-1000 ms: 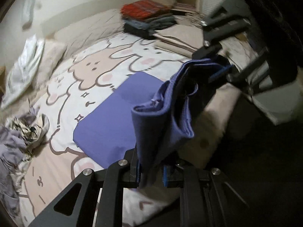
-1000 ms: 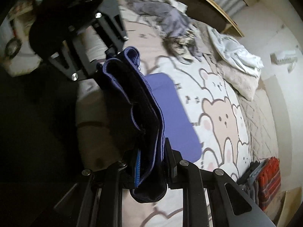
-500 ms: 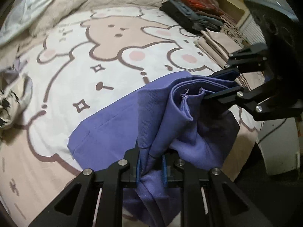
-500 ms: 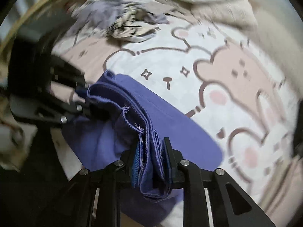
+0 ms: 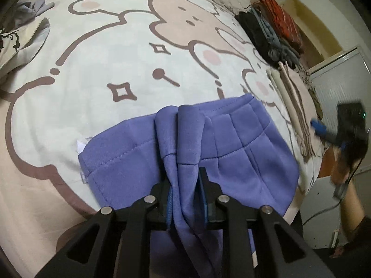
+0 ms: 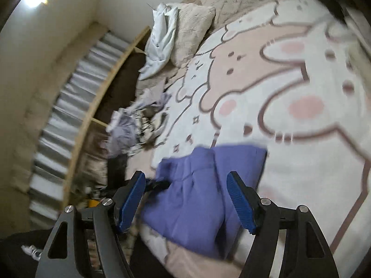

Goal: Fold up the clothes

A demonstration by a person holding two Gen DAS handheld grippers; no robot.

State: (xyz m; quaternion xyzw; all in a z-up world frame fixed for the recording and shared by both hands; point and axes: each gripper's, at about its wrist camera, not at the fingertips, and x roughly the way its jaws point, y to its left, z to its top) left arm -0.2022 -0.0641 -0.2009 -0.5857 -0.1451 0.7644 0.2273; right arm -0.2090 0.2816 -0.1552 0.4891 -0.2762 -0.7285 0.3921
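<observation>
The purple garment [image 5: 243,153] lies folded on the bed's cartoon-bear bedspread [image 5: 111,53], near the edge closest to the cameras. In the left wrist view its stitched waistband or hem faces the far side, and a small white tag peeks out at its left corner.

The left hand-held gripper [image 5: 185,197] is clamped on a bunched ridge of the purple cloth, which rises between the two blue-padded fingers [image 5: 204,199] and spills down under them (the fabric fills the whole gap).

The right hand-held gripper [image 6: 185,199] is spread wide apart above the near part of the garment [image 6: 204,190], its blue pads [image 6: 238,206] bare, with nothing between them. This view is blurred, so whether the fingertips touch the cloth cannot be told. From the left camera the right hand-held gripper [image 5: 347,129] shows as a dark smear off to the right, beyond the bed's edge.

On the far right side of the bed sits a stack of folded clothes [image 5: 273,30] with a red striped piece on top, and flat beige folded pieces [image 5: 294,106] lie beside it. A loose heap of unfolded clothes [image 6: 136,125] sits at the left side of the bed, and a pillow [image 6: 192,30] with a pale crumpled cloth [image 6: 160,39] draped on it lies at the head.
</observation>
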